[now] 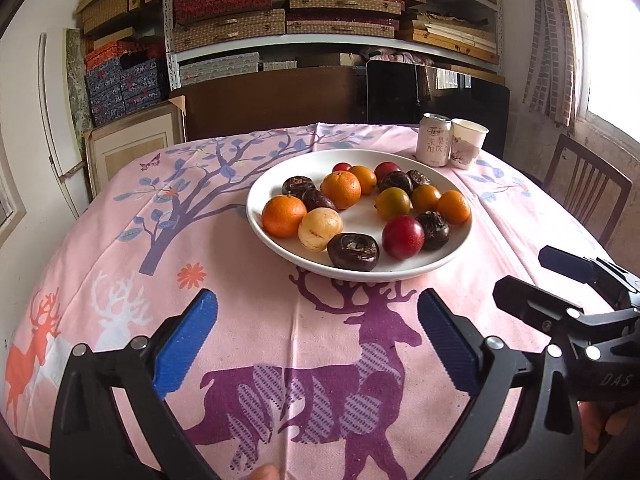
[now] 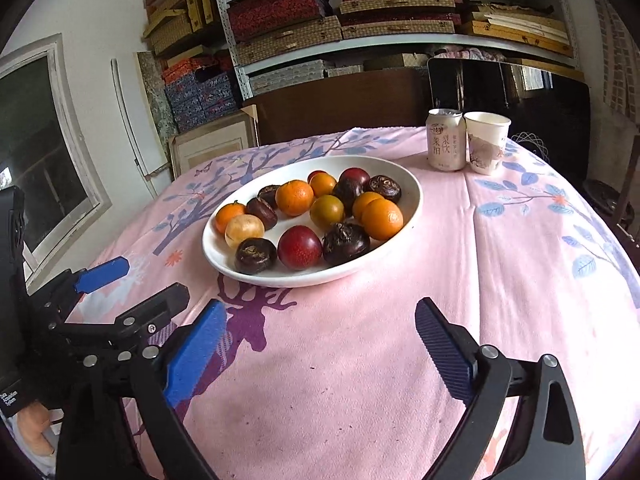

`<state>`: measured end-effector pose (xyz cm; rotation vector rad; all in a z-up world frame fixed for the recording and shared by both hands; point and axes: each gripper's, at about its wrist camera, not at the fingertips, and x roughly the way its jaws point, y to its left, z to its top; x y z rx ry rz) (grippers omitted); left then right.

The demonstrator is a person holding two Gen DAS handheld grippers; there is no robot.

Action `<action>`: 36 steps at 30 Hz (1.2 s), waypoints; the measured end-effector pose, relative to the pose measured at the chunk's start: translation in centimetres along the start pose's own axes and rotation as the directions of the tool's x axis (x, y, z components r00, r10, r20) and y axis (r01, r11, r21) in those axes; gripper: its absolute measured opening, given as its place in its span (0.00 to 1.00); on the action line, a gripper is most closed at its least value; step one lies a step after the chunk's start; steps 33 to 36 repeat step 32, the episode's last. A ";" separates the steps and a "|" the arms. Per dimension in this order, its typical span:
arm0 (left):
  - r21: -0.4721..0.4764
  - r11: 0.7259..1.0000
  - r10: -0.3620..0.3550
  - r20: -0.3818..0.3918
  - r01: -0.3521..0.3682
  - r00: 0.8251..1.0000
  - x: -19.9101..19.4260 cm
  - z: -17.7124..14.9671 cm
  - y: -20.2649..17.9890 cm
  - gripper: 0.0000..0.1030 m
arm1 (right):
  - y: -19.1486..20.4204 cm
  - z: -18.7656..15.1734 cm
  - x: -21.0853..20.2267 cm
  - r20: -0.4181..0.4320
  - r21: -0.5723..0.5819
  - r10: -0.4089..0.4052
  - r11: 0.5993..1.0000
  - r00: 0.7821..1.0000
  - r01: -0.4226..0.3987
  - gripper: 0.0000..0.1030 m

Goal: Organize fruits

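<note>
**All fruit sitting mixed on one plate, both grippers waiting empty**

All the fruits (image 1: 358,210) are lying together on the white plate (image 1: 280,236), which is resting on the pink cloth of the counter (image 1: 256,320). Oranges, dark chestnut-like pieces, red ones and a pale one are sitting interleaved, not gathered by kind. That is fitting two readings: fruit collected onto the plate and finished, or a jumble waiting to be sorted; I judge the pictures are not settling which.

You are holding the left gripper (image 1: 318,340) with its blue pads spread wide and nothing between them, short of the plate's near rim. Your right gripper (image 2: 320,354) is likewise gaping and empty.

Beyond the plate, a can (image 2: 446,140) and a paper cup (image 2: 486,142) are standing side by side.
</note>
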<state>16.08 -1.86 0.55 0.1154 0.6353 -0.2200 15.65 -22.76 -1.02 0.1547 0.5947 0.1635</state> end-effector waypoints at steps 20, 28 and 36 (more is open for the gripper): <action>-0.013 1.000 0.019 -0.013 -0.019 1.000 -0.5 0.1 -0.4 0.95 | -0.3 0.2 -0.5 0.006 0.011 -0.002 1.000 1.000 0.002 0.96; 0.004 0.999 0.043 0.001 -0.043 0.999 -0.7 0.1 -0.7 0.95 | -0.4 0.2 -0.4 0.003 0.014 -0.005 1.000 1.000 0.005 0.96; 0.027 0.998 0.063 0.010 -0.063 0.998 -0.8 0.1 -1.1 0.95 | -0.4 0.2 -0.4 0.005 0.017 -0.002 1.000 1.000 0.002 0.96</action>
